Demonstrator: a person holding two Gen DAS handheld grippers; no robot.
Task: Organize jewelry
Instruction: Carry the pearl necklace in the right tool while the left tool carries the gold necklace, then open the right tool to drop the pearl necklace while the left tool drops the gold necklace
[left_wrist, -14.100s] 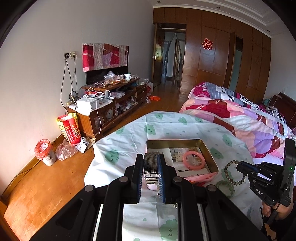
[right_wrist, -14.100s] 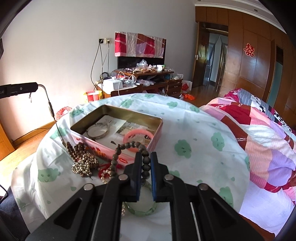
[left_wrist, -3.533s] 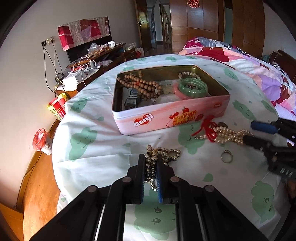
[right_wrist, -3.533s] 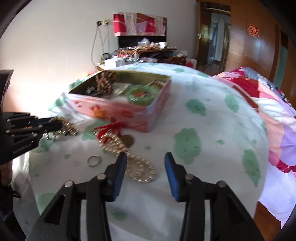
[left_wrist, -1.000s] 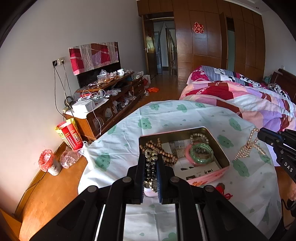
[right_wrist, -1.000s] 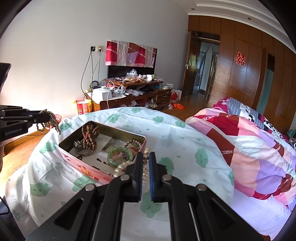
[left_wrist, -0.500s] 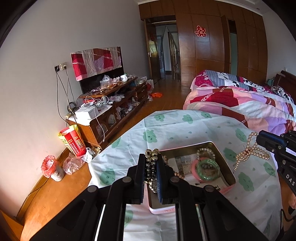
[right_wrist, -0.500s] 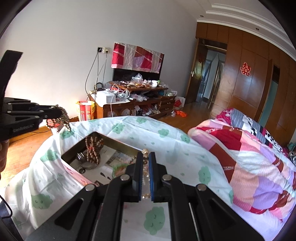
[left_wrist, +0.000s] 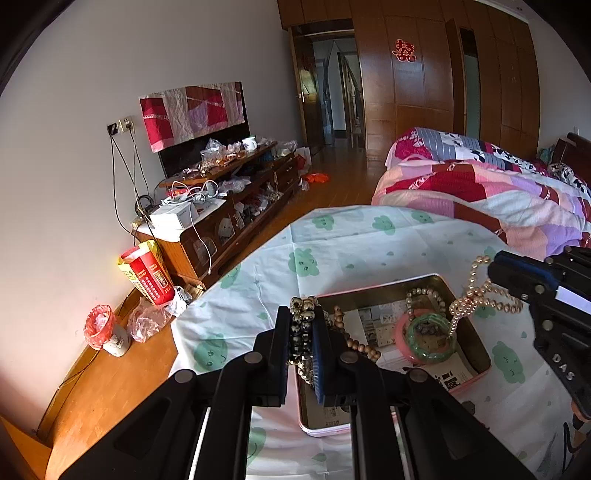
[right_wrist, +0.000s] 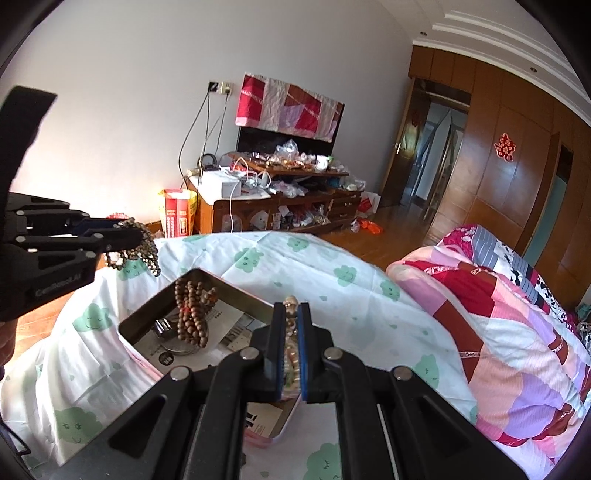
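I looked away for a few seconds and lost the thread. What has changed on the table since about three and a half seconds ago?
Both strands left the cloth. The left gripper lifted its dark metallic bead strand over the tin. The right gripper, open then, closed on the pearl necklace and raised it above the tin. Unchanged: brown beads and green bangle in the tin.

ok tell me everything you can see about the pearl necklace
The pearl necklace is a string of cream, glossy round beads. The right gripper has its jaws shut on it, so it hangs in loose loops in the air above the open tin, its lowest strand dangling near the green bangle inside.
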